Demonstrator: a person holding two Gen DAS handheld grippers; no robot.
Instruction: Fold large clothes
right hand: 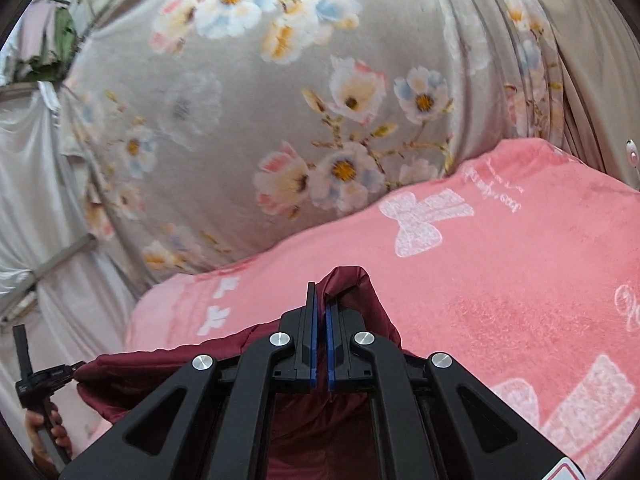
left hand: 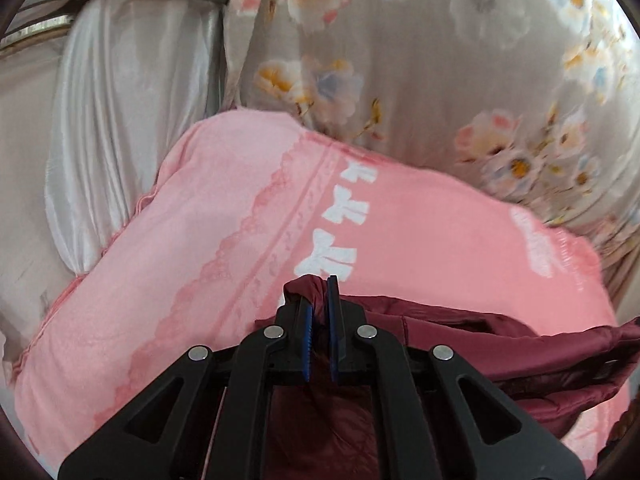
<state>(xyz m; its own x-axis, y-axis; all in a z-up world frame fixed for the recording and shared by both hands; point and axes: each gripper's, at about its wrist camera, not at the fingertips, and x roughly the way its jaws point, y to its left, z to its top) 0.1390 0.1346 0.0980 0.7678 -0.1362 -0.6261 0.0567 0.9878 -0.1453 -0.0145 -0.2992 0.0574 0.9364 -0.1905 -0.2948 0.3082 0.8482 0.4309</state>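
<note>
**Maroon garment pinched by two grippers above a pink blanket**

Shiny dark-red fabric is the centre of both views. It is a maroon garment [left hand: 500, 344], smooth and slightly glossy like a padded jacket, with a stitched seam and a slit-like opening visible on its surface.

In the left wrist view, pale silvery satin drapes [left hand: 120, 120] hang at the far left, tied by a grey band. To their right is a grey curtain printed with white, blue and pink flowers [left hand: 400, 60]. Below lies a pink blanket [left hand: 200, 240] with a lace-pattern stripe and white bows. The left gripper [left hand: 319, 300] has its blue-lined jaws nearly together, clamped on a bunched corner of the garment; the rest trails away to the right across the blanket.

The right wrist view adds what the first cannot show. At its lower left edge a person's hand [right hand: 44, 432] grips the handle of the left gripper, with the garment's edge stretched taut from that tool to the right one. A glimpse of hanging green and pink cloth sits at the upper left. The floral curtain fills the middle, and the pink blanket spreads to the right, showing large white bows and script lettering too small to read. The right gripper [right hand: 320, 300] is closed almost fully, a fold of the garment peaking just beside its right finger and draping down behind it.
</note>
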